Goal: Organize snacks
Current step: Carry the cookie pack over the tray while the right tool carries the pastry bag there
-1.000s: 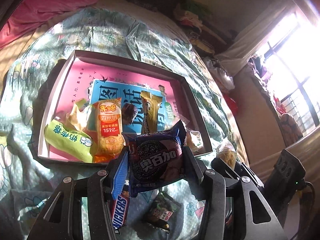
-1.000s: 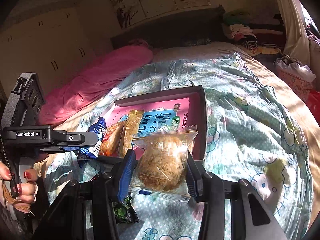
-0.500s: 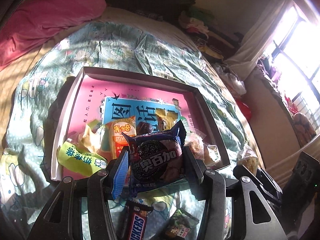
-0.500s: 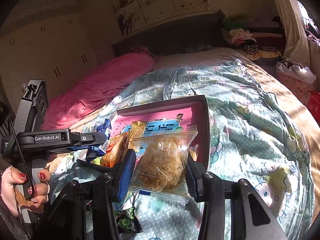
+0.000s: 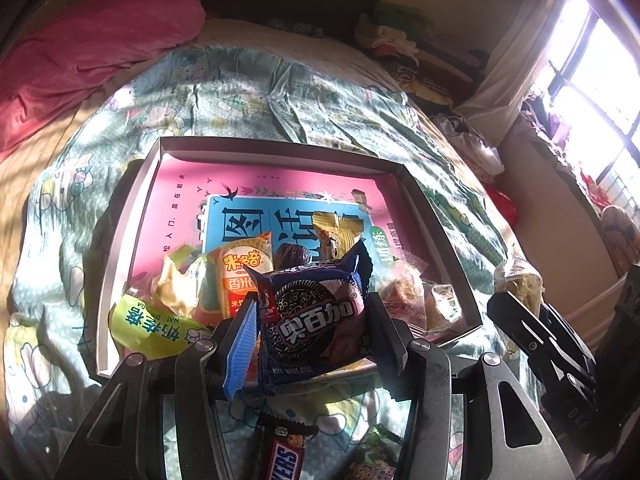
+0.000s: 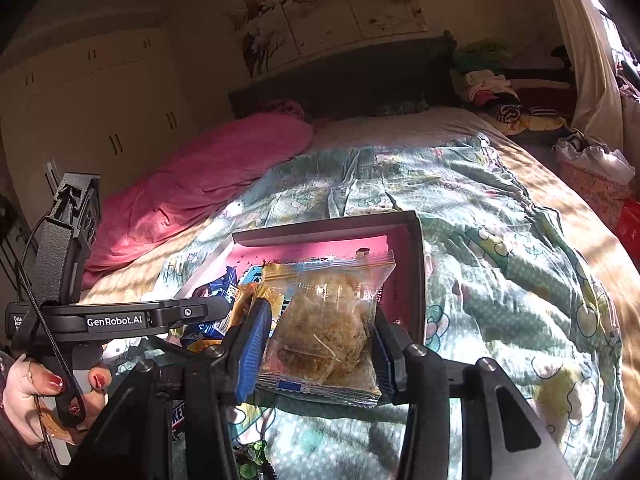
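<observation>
My left gripper (image 5: 314, 328) is shut on a dark blue cookie packet (image 5: 316, 316) and holds it over the near edge of a shallow grey box (image 5: 276, 148) with a pink and blue bottom. Several snacks lie in the box's near part, among them a yellow-green pack (image 5: 154, 326) and an orange pack (image 5: 240, 268). My right gripper (image 6: 320, 340) is shut on a clear bag of brown pastry (image 6: 326, 328), held above the quilt just in front of the box (image 6: 418, 264). The left gripper also shows in the right wrist view (image 6: 216, 312).
The box lies on a green patterned quilt (image 5: 320, 108) on a bed. A Snickers bar (image 5: 286, 456) and a small green packet (image 5: 374, 460) lie on the quilt below my left gripper. A pink blanket (image 6: 200, 176) lies at the far left. A window (image 5: 600, 92) is at the right.
Both grippers have moved forward toward the box with their packets still held. The left one's cookie packet now hangs over the box's near edge.
</observation>
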The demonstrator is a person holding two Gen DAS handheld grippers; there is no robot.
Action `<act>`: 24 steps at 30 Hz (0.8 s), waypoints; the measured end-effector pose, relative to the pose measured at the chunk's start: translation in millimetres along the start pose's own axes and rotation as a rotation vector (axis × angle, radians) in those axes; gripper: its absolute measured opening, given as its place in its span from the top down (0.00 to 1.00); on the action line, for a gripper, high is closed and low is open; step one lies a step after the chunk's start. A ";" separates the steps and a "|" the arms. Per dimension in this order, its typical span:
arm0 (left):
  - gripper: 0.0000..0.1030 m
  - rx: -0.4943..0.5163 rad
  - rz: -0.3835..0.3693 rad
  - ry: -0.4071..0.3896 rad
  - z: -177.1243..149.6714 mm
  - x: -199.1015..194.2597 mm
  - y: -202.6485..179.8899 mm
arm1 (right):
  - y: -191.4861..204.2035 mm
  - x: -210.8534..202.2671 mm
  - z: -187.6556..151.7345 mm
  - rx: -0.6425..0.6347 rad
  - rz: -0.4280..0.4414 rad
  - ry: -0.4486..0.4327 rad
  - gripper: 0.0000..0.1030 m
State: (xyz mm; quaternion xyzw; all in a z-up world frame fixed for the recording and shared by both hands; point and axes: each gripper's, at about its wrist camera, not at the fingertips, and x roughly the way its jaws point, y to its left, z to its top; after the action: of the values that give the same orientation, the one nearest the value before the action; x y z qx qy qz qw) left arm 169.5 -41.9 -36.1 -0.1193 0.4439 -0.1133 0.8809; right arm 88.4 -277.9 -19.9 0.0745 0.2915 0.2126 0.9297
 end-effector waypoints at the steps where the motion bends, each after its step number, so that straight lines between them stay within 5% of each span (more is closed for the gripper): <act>1: 0.48 0.002 0.001 0.003 -0.2 1.5 -0.4 | -1.0 1.1 0.6 0.004 0.000 -0.001 0.54; 24: 0.48 0.072 0.033 0.016 -3.3 17.2 -17.5 | -6.6 27.6 7.4 0.013 0.007 0.014 0.54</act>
State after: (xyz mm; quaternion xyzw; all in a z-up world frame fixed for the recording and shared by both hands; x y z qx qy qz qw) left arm 175.1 -64.1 -45.6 -0.0794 0.4485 -0.1154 0.8827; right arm 115.5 -271.8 -29.6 0.0801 0.2989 0.2145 0.9264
